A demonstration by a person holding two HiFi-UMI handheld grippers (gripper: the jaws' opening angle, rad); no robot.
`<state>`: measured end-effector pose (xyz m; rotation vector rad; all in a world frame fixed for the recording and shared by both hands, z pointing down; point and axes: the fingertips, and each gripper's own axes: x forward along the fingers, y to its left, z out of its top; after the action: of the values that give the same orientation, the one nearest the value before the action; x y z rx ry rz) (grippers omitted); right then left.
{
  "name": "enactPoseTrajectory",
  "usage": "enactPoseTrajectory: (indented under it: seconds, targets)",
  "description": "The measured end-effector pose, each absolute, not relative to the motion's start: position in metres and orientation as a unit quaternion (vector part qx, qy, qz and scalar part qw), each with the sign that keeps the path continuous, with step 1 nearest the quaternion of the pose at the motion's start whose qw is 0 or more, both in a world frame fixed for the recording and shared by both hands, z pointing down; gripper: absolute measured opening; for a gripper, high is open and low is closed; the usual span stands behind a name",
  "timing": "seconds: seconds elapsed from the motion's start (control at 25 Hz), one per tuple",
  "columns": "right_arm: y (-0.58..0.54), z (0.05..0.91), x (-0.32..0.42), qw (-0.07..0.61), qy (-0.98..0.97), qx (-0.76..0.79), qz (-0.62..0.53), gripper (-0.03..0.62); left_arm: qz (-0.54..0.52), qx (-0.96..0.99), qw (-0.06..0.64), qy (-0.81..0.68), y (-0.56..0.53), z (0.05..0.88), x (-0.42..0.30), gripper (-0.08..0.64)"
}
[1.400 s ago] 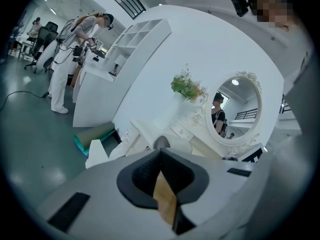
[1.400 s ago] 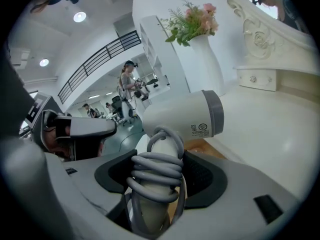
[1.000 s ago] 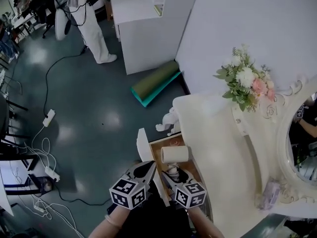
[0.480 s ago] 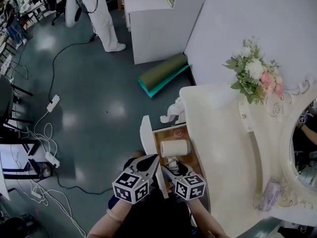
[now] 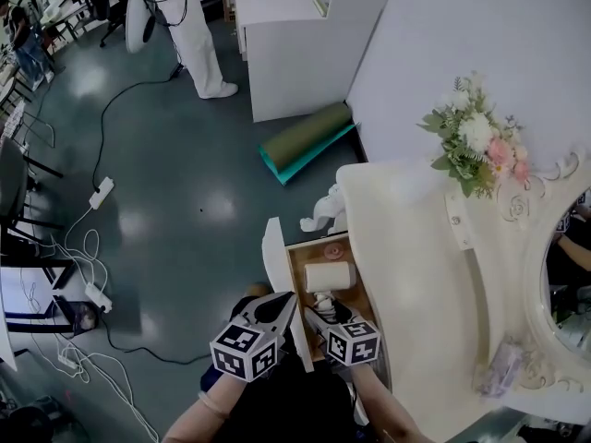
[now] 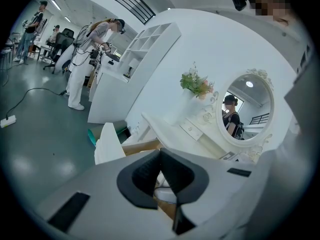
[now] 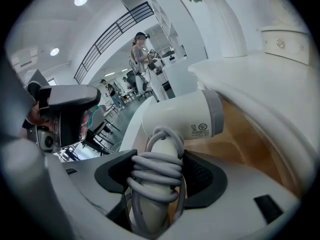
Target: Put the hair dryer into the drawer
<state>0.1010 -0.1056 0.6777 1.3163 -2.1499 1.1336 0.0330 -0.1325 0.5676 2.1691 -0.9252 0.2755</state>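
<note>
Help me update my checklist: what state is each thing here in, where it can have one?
drawer: open, pulled out of the dressing table.
hair dryer: held by its handle, cord wound round the handle, over the open drawer.
right gripper: shut on the hair dryer's handle.
left gripper: shut, nothing in it.

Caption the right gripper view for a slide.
Right gripper jaws clamp the cord-wrapped handle of a white hair dryer over the open wooden drawer.
</note>
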Motion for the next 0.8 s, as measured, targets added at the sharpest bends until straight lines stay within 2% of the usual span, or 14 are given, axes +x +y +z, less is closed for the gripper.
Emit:
enactPoseTrajectory:
  seconds: [0.4, 0.8]
  targets:
    - [-0.117, 0.700, 0.109, 0.189, -0.721, 0.500, 0.440, 0.282, 0.111, 0.847, 0.375, -0.361, -0.138, 0.568, 0.029, 0.021]
    - [-0.130, 0.723, 0.135, 0.150, -0.641, 0.585, 0.474, 0.282, 0.119, 0.844, 0.381, -0.359, -0.141, 0.573, 0.028, 0.022]
